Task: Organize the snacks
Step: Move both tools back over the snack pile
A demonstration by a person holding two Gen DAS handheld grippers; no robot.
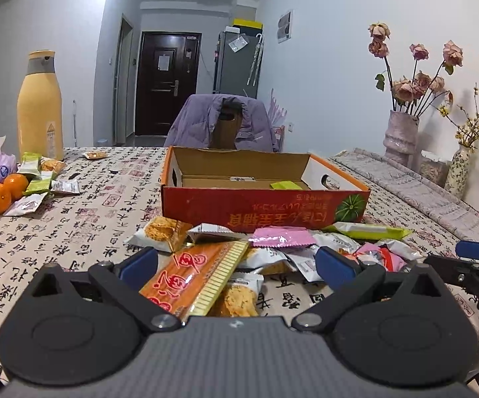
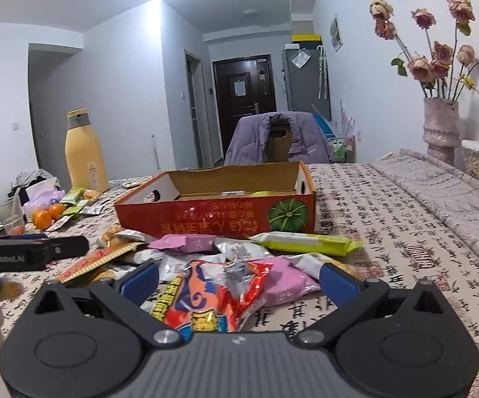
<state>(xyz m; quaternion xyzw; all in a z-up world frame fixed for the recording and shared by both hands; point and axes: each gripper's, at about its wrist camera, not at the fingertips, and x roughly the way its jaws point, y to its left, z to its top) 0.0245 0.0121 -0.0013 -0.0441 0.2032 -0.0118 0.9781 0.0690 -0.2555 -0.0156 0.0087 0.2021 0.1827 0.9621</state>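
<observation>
While both grippers are held low over the snack pile: nothing is gripped.
Left gripper (image 1: 236,263): jaws spread wide; an orange striped-edge packet (image 1: 193,273) lies between them, beside the left finger.
Right gripper (image 2: 237,277): jaws spread wide; a red-and-orange crinkled packet (image 2: 212,295) lies between them, a pink packet (image 2: 285,282) just beside it.
Snack pile: heaped at the table's near edge, against the front wall of the red cardboard box (image 1: 259,207).
Box: open; one green packet (image 1: 285,185) is seen inside.
Far-left corner: oranges (image 1: 2,192) and a yellow bottle (image 1: 40,109).

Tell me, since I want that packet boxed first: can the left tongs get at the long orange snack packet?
Probably yes: the left tongs are open, and the orange packet lies on top of the pile between them, uncovered.
</observation>
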